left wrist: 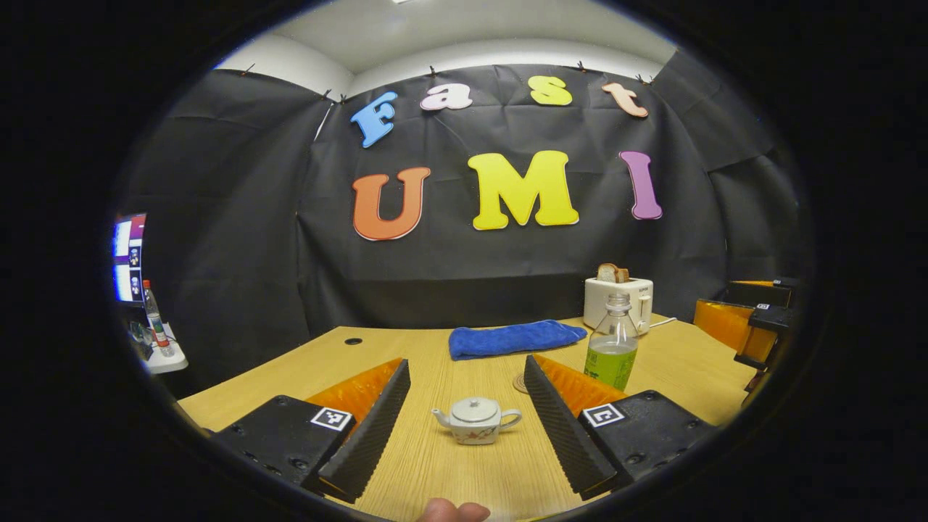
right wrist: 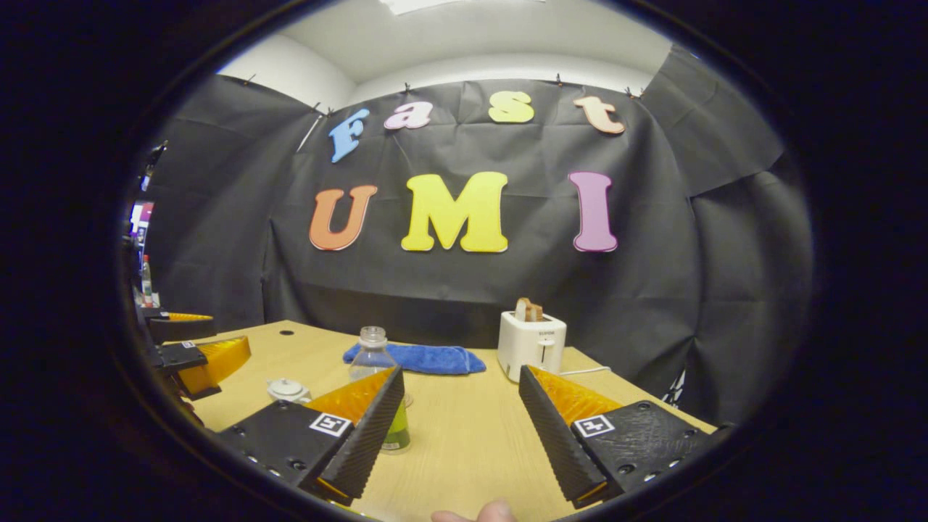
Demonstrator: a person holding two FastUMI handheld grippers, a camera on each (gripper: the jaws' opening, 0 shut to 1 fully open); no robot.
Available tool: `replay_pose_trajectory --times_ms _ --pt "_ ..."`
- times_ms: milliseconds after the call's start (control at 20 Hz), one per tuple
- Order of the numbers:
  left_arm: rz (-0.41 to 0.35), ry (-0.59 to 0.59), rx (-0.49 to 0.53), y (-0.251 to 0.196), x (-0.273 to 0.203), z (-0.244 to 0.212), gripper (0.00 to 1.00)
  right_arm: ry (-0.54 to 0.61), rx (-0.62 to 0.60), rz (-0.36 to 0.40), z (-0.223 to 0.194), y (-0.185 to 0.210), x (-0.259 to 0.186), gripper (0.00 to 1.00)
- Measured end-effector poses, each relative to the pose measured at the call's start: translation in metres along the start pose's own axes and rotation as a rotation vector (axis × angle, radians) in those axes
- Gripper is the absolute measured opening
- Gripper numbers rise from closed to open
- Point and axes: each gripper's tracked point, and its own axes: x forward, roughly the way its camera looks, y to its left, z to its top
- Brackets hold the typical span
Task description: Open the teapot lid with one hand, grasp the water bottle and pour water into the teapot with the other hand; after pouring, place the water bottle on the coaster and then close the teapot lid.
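A small white teapot [left wrist: 476, 420] with its lid on stands on the wooden table [left wrist: 435, 464], between the fingers of my open left gripper [left wrist: 465, 364] and a little ahead of them. Nothing touches it. A clear uncapped water bottle [left wrist: 612, 351] holding green liquid stands to its right, past the right finger. A round coaster [left wrist: 519, 383] peeks out beside that finger. In the right gripper view, my right gripper [right wrist: 460, 373] is open over bare table, and the bottle [right wrist: 372, 355] stands just behind its left finger. The teapot [right wrist: 288, 390] sits farther left.
A blue towel [left wrist: 515, 338] lies at the back of the table, beside a white toaster [left wrist: 618, 301] with bread in it. The right gripper [left wrist: 754, 326] shows at the right edge of the left gripper view. The left gripper [right wrist: 192, 348] shows at the left edge of the right gripper view.
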Motion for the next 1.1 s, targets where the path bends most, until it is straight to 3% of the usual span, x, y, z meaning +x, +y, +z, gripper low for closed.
replay_pose_trajectory --times_ms 50,100,550,850,1100 --pt "-0.001 0.006 -0.001 0.0 0.0 -0.002 0.99 0.002 0.002 0.006 -0.001 0.001 -0.002 0.93" --pt "-0.006 0.016 -0.003 -0.001 0.0 -0.006 0.99 0.003 0.0 0.013 -0.001 0.002 -0.003 0.98" --pt "-0.048 0.166 -0.028 -0.006 0.037 -0.052 0.98 0.045 0.003 0.019 -0.024 -0.01 0.001 0.95" --pt "-0.039 0.269 -0.012 -0.013 0.069 -0.083 0.82 0.092 0.032 -0.013 -0.043 -0.033 0.007 0.95" --pt "-0.025 0.295 0.008 -0.017 0.078 -0.088 0.53 0.122 0.052 -0.018 -0.053 -0.038 0.012 0.95"
